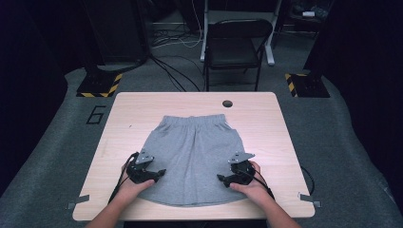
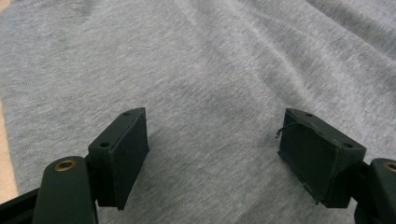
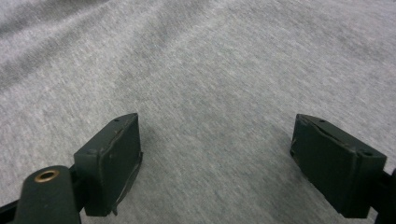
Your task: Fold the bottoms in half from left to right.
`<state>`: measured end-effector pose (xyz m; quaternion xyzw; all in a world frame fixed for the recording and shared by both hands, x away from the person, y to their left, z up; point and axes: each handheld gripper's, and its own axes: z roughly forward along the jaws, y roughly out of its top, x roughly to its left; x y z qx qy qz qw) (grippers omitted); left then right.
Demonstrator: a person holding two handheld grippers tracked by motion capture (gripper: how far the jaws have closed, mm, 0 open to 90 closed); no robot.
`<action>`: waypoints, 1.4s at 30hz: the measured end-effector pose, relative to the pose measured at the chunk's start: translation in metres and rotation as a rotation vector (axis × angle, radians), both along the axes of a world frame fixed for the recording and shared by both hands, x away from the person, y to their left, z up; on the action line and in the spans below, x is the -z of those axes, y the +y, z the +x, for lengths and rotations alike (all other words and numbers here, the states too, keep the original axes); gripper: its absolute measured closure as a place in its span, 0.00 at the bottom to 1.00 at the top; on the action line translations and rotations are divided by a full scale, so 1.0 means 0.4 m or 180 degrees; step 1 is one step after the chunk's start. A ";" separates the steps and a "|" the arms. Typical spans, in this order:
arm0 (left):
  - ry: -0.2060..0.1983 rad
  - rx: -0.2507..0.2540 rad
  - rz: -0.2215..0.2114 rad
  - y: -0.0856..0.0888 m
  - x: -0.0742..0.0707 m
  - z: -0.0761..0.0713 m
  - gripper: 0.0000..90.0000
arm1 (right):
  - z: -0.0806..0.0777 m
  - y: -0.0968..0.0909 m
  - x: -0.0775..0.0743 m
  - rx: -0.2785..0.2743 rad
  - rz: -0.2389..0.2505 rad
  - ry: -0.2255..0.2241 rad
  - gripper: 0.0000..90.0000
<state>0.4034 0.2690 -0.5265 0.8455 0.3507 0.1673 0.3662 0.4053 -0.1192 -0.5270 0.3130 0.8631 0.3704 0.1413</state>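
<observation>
Where hem meets hands, unclear.

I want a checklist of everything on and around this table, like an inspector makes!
Surface: light wooden table, round hole near its far edge.
Job's things: grey shorts spread flat, waistband at the far side.
Clutter: nothing seen on the table besides the shorts.
Grippers: left tool and right tool both open, over the near part of the shorts, nothing between the jaws.
Cables: one trails from each tool; more lie on the floor beyond the table.
Surroundings: black folding chair, grey carpet with a number 6, striped stand bases.
</observation>
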 end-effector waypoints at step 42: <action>0.0054 -0.0311 -0.0329 0.029 -0.037 -0.003 0.39 | 0.004 -0.040 -0.023 0.0216 0.0169 0.0149 0.38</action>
